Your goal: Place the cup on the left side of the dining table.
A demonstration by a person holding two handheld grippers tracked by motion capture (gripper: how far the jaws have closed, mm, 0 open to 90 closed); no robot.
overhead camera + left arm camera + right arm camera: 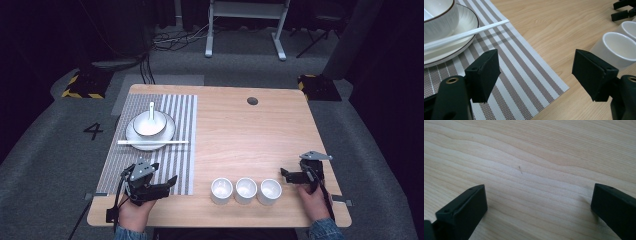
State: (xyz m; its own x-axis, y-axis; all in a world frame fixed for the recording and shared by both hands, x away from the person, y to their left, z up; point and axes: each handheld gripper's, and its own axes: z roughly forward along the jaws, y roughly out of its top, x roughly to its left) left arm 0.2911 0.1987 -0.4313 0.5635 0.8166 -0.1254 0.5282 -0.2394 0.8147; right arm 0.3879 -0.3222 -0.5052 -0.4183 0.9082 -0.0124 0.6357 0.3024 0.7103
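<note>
The left tool (167, 182) hovers over the near right corner of the striped placemat (177, 165), its jaws spread with nothing between them, pointing toward the 3 white cups (246, 190). Those cups stand in a row near the front edge of the table (250, 135), the nearest just beside the mat's corner. The right tool (285, 174) rests just right of the row, jaws wide and empty over bare wood. Chopsticks (152, 142) lie across the plate (135, 137) under the bowl (148, 123).
</note>
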